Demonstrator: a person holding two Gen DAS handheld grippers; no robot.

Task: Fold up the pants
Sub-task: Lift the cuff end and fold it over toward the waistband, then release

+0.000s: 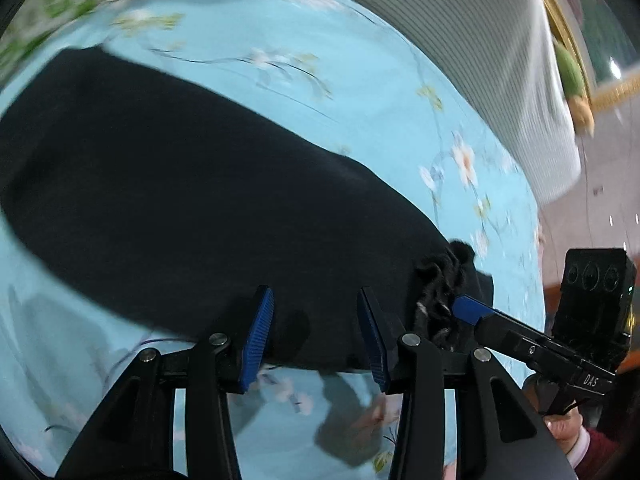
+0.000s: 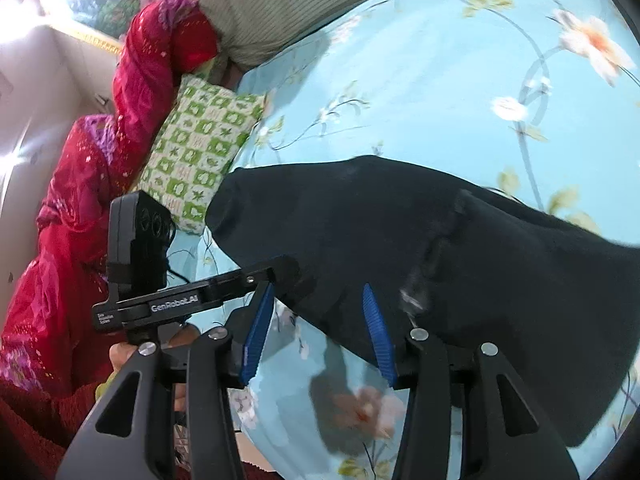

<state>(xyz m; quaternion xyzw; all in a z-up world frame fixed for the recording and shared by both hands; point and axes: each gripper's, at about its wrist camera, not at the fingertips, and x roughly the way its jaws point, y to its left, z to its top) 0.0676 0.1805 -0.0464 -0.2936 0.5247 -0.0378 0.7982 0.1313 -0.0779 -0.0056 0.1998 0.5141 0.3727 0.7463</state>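
Observation:
Black pants [image 1: 192, 184] lie stretched across a light blue floral bedsheet [image 1: 400, 120]; they also show in the right wrist view [image 2: 440, 240]. My left gripper [image 1: 316, 332] is open, its blue pads over the near edge of the pants. The gathered waistband with drawstring [image 1: 440, 292] lies just right of it. My right gripper [image 2: 318, 332] is open over the near edge of the pants. Its blue fingertip [image 1: 470, 308] shows in the left wrist view by the waistband. The left gripper's body [image 2: 192, 300] shows in the right wrist view.
A grey ribbed blanket [image 1: 480, 60] lies along the far side of the bed. A green-and-white checked pillow [image 2: 200, 148] and a red patterned cloth [image 2: 100, 168] sit at the bed's end. The bed edge [image 1: 536, 260] drops off to the right.

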